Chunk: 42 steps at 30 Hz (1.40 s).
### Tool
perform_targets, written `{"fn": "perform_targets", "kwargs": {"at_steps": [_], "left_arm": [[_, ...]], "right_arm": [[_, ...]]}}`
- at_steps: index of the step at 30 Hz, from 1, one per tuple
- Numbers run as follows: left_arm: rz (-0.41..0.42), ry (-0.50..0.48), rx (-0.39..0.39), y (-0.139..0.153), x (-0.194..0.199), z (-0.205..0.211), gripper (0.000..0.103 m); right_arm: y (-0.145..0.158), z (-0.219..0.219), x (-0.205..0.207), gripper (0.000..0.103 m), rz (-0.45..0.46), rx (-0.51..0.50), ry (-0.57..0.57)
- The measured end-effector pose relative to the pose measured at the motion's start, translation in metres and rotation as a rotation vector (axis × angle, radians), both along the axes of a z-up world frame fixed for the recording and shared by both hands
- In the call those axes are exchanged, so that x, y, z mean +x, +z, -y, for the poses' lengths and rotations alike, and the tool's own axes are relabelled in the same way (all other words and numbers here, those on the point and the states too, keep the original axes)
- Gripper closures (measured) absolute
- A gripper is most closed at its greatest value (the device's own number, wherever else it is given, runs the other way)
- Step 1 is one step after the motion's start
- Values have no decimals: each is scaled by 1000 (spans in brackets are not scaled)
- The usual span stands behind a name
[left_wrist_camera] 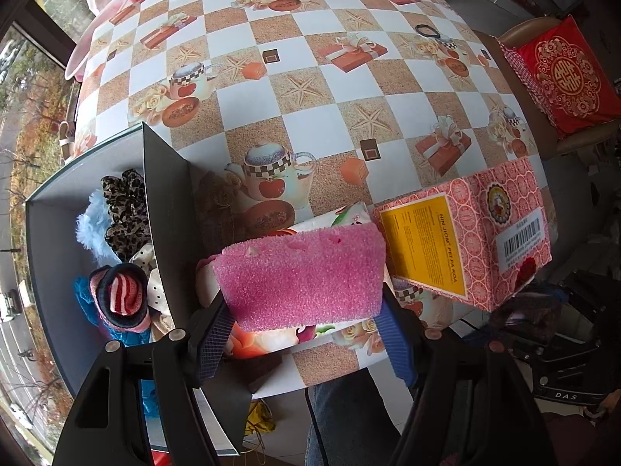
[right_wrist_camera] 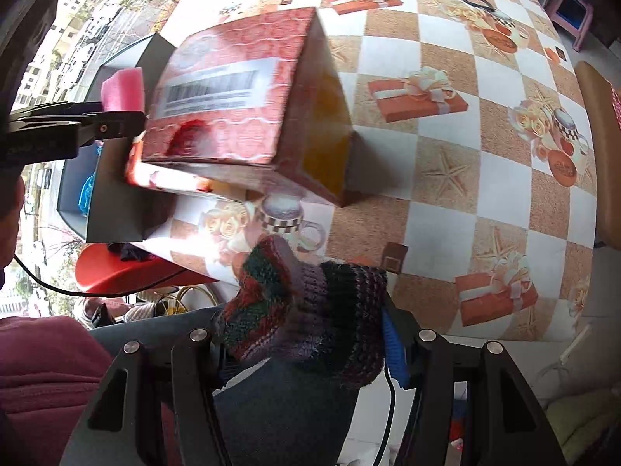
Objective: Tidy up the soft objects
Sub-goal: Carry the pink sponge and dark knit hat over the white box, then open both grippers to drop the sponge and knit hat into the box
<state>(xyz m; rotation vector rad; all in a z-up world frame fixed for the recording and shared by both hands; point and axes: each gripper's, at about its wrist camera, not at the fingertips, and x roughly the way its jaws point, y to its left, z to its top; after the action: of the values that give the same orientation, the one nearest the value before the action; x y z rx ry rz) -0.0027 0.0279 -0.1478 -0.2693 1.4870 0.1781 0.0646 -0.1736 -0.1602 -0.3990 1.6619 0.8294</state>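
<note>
My left gripper (left_wrist_camera: pixel 304 334) pinches the pink sponge (left_wrist_camera: pixel 306 277) beside the grey bin (left_wrist_camera: pixel 170 202) — my right gripper (right_wrist_camera: pixel 306 353) clamps a dark knitted piece (right_wrist_camera: pixel 310 310).

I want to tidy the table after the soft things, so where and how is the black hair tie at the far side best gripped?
The black hair tie lies flat on the tablecloth as a thin open loop with nothing close around it. Come straight down from above and pinch one side of the ring, one finger inside the loop and one outside. It looks too low for a sideways approach.
</note>
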Motion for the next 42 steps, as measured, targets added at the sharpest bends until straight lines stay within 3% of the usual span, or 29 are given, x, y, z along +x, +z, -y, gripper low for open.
{"fn": "perform_targets", "kwargs": {"at_steps": [9, 22, 42], "left_arm": [[44, 109, -1, 12, -40, -16, 30], [102, 351, 31, 31, -89, -77, 30], [101, 646, 41, 25, -140, -148, 30]], "right_arm": [[46, -69, -55, 43, -22, 68, 191], [78, -154, -62, 42, 15, 145, 383], [90, -265, -66, 42, 47, 172, 544]]}}
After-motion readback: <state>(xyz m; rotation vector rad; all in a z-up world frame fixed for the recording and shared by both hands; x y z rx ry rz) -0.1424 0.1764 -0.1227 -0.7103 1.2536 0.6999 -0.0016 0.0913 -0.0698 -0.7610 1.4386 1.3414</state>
